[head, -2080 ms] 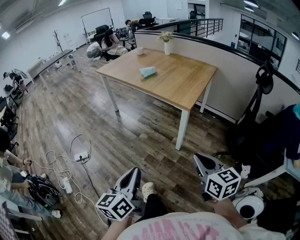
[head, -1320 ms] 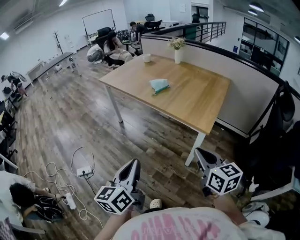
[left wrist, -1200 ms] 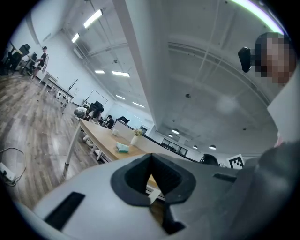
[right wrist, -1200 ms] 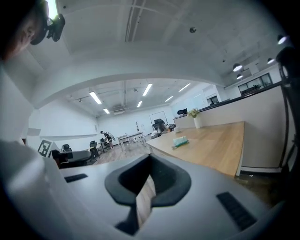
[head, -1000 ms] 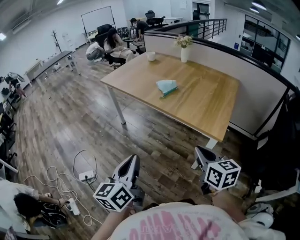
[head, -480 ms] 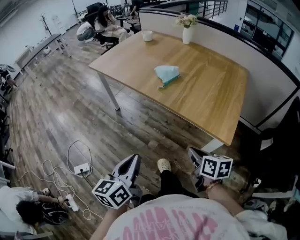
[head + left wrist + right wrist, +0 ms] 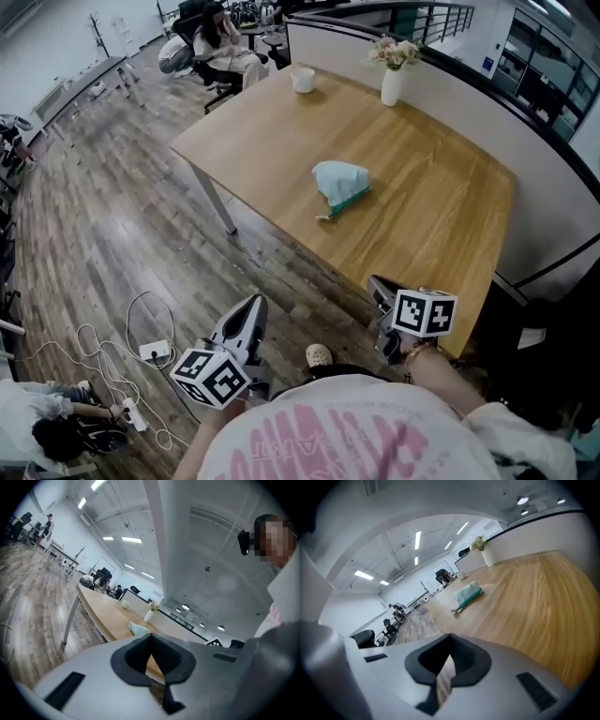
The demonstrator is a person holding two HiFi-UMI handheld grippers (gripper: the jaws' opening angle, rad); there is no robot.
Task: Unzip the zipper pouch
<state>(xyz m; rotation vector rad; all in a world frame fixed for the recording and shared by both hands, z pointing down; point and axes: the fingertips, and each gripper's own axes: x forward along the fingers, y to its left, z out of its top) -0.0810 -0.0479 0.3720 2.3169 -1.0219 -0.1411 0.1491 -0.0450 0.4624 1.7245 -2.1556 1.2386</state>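
Left claw (image 7: 253, 304) and right claw (image 7: 375, 283), both clenched empty, hang short of the zipper pouch (image 7: 341, 185) at twelve o'clock; I must open them, pin fabric, then take the pull.

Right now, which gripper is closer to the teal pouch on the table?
Right. The right gripper hangs at the near edge of the table, short of the zipper pouch. The left gripper is farther back, over the wooden floor beside the table.
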